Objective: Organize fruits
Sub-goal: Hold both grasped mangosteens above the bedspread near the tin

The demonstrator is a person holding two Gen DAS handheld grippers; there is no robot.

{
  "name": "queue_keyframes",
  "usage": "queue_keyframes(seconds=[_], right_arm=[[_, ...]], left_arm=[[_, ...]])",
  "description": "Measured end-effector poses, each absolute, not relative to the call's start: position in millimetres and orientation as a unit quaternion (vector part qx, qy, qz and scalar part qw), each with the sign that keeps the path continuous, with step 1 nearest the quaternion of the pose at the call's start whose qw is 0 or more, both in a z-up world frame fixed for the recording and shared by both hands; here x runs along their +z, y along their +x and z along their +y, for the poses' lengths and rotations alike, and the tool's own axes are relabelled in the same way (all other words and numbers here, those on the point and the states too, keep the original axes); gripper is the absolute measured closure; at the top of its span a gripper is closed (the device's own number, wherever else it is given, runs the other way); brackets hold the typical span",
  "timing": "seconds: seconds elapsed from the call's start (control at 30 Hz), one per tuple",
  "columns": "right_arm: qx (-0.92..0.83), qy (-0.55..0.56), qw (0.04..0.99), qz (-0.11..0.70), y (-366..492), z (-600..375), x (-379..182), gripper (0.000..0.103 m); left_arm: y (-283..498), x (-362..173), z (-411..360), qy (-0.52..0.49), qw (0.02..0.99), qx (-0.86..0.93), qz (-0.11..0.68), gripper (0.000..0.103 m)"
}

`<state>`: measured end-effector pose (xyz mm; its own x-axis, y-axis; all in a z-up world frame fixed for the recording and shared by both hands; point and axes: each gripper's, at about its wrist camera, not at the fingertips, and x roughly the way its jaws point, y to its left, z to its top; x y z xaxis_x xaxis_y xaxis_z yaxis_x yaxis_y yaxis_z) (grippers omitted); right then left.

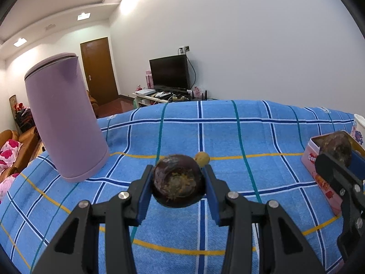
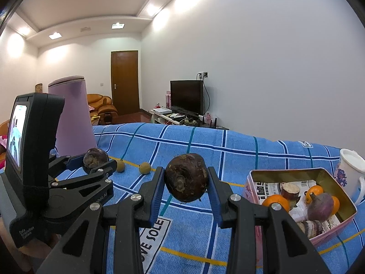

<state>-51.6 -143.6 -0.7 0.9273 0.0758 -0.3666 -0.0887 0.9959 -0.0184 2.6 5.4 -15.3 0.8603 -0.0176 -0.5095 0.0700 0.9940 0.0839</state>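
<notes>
In the left wrist view my left gripper (image 1: 178, 171) is shut on a dark round fruit (image 1: 178, 182), held above the blue checked cloth. Just behind that fruit a small yellow-brown fruit (image 1: 202, 158) lies on the cloth. My right gripper (image 2: 185, 173) is shut on a second dark brown round fruit (image 2: 186, 178), also off the cloth and left of the pink tin (image 2: 287, 171). Inside the tin lie oranges (image 2: 275, 202), a purple fruit (image 2: 319, 205) and brown cut pieces. Two small yellow fruits (image 2: 120, 166) (image 2: 145, 168) sit on the cloth between the grippers.
A tall purple cylinder (image 1: 66, 123) stands on the cloth at the left. A white flowered mug (image 2: 350, 169) stands behind the tin at the right. The table's far edge faces a TV stand and a door. Sofas lie to the left.
</notes>
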Motion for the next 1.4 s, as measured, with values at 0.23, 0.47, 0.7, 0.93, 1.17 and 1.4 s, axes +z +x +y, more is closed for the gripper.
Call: queue_keyframes(seconds=[0.23,0.47,0.7,0.93,1.17,1.4], right_arm=[[0.042,-0.019,0.981,0.187,-51,-144,-1,0.064],[0.042,-0.022,0.982,0.184,-54,-144,-1,0.064],[0.041,-0.021,0.982,0.184,-59,-145,-1,0.064],[0.042,-0.023,0.982,0.183,-64,-147,-1,0.064],[0.047,-0.025,0.982,0.183,-69,-145,-2,0.064],[0.050,-0.026,0.981,0.185,-73,-147,-2,0.064]], left_arm=[[1,-15,5,0.049,0.963,-0.024,0.265,0.058],[-3,-15,7,0.039,0.964,-0.025,0.263,0.059],[-9,-14,10,0.027,0.965,-0.022,0.260,0.059],[-18,-13,13,0.019,0.967,-0.017,0.253,0.059],[-25,-12,11,0.020,0.968,-0.012,0.250,0.058],[-33,-11,2,0.030,0.969,-0.014,0.247,0.059]])
